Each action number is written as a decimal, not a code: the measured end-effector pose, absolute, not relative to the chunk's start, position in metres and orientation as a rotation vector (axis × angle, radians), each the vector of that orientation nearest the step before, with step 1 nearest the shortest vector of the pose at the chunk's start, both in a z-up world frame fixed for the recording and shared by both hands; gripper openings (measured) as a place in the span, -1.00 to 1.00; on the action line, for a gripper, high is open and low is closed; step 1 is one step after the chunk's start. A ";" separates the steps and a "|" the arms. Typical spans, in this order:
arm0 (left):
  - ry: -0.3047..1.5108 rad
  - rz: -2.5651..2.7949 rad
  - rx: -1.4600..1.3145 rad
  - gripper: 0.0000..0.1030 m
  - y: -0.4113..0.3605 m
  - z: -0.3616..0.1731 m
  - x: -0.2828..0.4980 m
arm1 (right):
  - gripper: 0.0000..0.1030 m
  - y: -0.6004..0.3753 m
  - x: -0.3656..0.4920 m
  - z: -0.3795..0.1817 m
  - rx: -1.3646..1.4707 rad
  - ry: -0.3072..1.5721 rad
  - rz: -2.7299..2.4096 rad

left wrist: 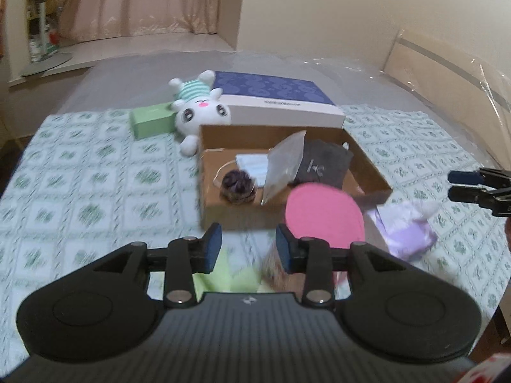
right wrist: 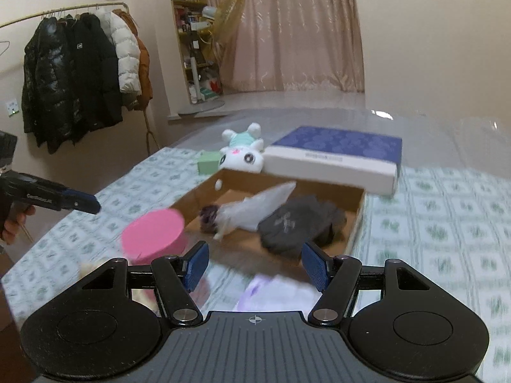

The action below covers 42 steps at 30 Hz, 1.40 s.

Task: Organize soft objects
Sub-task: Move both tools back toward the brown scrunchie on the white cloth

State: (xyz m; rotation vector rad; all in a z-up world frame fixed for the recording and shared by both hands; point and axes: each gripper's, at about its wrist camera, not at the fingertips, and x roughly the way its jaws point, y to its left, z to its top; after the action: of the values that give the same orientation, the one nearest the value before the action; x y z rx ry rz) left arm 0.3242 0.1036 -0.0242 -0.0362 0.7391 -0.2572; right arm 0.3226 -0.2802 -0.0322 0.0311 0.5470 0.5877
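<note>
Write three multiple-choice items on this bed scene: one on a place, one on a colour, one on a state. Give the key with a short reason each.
1. Where does the dark grey pouch lie?
A. inside the open cardboard box
B. on the blue-lidded box
C. on the floor

2. What colour is the round flat pad at the cardboard box's near edge?
A. yellow
B. pink
C. black

3. How does the left gripper stand?
A. shut on the plush rabbit
B. shut on the pouch
C. open, holding nothing

Key:
1 A, the pouch rests within the box's brown walls, beside a clear plastic bag.
2 B, its top face shows plain pink in both views.
3 C, its blue pads stand apart with only bedding seen between them.
</note>
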 end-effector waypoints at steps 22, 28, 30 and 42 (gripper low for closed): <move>0.749 -0.044 -0.163 -0.29 0.097 -0.052 0.153 | 0.27 -0.270 0.166 -0.076 0.093 0.673 0.463; 0.749 -0.032 -0.187 -0.29 0.092 -0.061 0.133 | 0.27 -0.260 0.152 -0.092 0.055 0.714 0.447; 0.748 -0.029 -0.176 -0.29 0.089 -0.062 0.130 | 0.27 -0.256 0.149 -0.097 0.038 0.725 0.442; 0.762 -0.028 -0.128 -0.29 0.073 -0.079 0.128 | 0.27 -0.243 0.147 -0.116 -0.019 0.743 0.436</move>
State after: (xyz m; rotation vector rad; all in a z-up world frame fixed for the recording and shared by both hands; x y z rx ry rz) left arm 0.1285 0.0733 -0.0790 -0.1279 0.7619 -0.0280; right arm 0.1465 -0.2434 -0.1162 -0.0190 0.7434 0.4358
